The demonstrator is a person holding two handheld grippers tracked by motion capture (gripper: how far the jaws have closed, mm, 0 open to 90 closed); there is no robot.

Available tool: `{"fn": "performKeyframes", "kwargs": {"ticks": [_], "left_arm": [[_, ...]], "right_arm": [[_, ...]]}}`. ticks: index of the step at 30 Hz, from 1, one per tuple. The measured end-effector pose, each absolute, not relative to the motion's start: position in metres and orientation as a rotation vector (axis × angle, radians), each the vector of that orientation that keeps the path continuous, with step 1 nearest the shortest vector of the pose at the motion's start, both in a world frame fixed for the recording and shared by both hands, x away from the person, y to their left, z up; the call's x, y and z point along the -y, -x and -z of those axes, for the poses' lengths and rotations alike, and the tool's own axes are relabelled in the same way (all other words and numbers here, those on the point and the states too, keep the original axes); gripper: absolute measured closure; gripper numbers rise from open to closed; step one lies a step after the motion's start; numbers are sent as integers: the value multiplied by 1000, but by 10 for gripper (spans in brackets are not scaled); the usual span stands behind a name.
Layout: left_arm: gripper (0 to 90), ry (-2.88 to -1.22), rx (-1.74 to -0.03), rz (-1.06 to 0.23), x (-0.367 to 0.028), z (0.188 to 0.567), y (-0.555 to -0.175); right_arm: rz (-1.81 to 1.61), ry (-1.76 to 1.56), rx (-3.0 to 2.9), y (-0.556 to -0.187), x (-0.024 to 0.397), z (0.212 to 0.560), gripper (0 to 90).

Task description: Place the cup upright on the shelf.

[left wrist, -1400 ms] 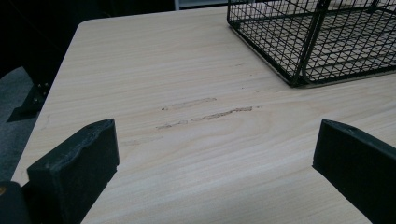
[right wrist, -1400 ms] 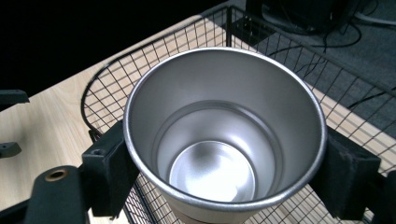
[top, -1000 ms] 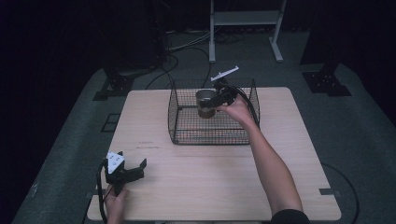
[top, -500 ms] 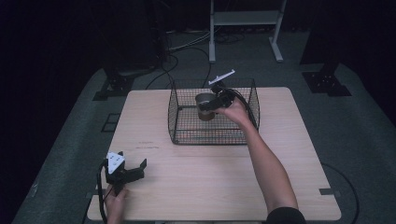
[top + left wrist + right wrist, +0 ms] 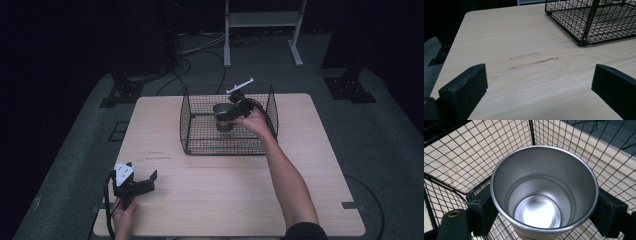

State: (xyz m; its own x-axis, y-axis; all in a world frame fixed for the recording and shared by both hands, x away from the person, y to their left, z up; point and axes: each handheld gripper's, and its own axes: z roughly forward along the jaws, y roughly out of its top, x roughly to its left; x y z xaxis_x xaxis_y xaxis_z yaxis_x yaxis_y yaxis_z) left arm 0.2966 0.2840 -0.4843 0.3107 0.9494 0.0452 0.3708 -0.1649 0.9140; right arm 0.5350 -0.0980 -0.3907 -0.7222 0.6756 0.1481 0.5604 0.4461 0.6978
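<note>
The metal cup [image 5: 544, 195] has its base cut off by the right gripper view's lower edge, and its outer wall is hidden behind its own rim. The wire basket [image 5: 594, 22] runs past the top and right edges of the left gripper view.

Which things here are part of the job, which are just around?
In the job:
- metal cup, clamped in the right gripper
- wire basket, cup held inside it

Just around:
- left gripper, open, idle on the table
- scuff marks
- white stand behind
</note>
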Motion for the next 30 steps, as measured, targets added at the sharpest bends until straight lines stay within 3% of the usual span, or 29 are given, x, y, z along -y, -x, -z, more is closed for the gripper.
{"fn": "performKeyframes", "kwargs": {"ticks": [30], "left_arm": [[0,-1706,-1202,-838,-285,484,-297]], "right_arm": [[-1032,-1096,-2578,-540,88,405,177]]}}
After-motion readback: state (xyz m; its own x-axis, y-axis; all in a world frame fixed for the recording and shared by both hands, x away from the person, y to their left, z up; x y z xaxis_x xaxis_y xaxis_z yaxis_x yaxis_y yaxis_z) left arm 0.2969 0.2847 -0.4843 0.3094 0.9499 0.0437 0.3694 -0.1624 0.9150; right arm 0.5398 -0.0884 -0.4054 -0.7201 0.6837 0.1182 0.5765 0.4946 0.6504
